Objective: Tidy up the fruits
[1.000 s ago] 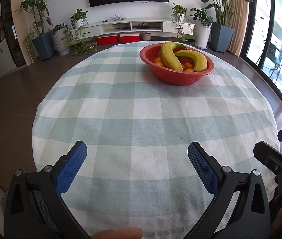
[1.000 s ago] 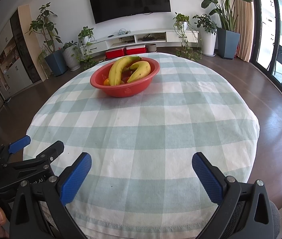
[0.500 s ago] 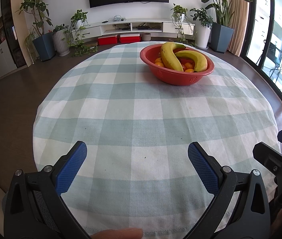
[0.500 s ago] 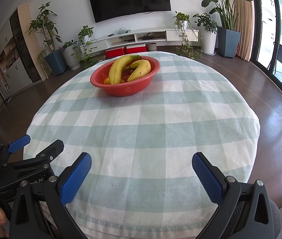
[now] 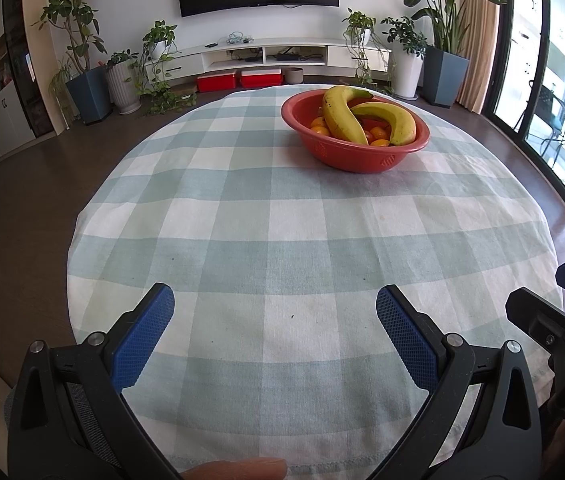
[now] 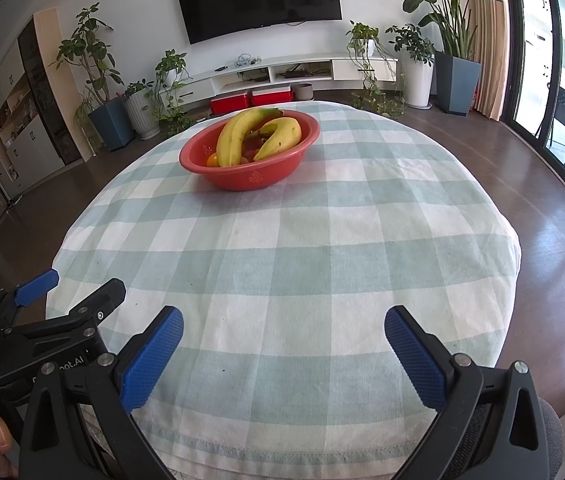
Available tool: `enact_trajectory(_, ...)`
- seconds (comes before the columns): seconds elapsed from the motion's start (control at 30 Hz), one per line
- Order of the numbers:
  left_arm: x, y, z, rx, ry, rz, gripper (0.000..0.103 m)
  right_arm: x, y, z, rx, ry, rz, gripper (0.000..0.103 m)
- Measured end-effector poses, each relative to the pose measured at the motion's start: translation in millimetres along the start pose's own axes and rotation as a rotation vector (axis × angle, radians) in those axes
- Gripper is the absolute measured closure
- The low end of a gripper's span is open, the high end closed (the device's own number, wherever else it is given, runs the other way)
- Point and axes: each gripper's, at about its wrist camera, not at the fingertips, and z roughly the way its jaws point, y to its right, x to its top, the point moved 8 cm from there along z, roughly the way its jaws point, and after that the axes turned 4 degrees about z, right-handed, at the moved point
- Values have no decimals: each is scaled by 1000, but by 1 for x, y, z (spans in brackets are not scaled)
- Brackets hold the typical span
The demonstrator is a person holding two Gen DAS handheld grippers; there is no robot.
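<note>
Left wrist view puts the red bowl (image 5: 356, 136) in the upper right of centre, on the far part of the round table (image 5: 282, 240) under a green-and-white checked cloth. Two bananas (image 5: 342, 118) lie across the bowl; the nearer-left one runs its long axis from the upper rim down toward the lower right, and the second (image 5: 396, 120) curves from the centre out to the right rim, with small orange fruits (image 5: 318, 126) beneath them. In the right wrist view the same bowl (image 6: 250, 156) sits upper left of centre, the bananas (image 6: 238, 136) slanting from upper right to lower left.

The left gripper (image 5: 274, 308) hangs low over the near edge of the table, level and aimed at the bowl, its blue pads (image 5: 142, 338) spread wide with nothing between them. The right gripper (image 6: 284, 332) holds the same pose beside it, pads (image 6: 414, 354) equally wide apart and bare. Both are well apart from the bowl. A fingertip (image 5: 238, 470) shows at the bottom edge of the left view.
</note>
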Motion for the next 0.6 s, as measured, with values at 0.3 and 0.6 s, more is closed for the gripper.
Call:
enact_trajectory(0.3,0,0,0,1,0,1,1,-1,0,-1,-1,-3,0,0)
enact_trajectory(0.6,-1,0,0,-1,-3,1,1,-6,1,-4,-2,-8,2,0)
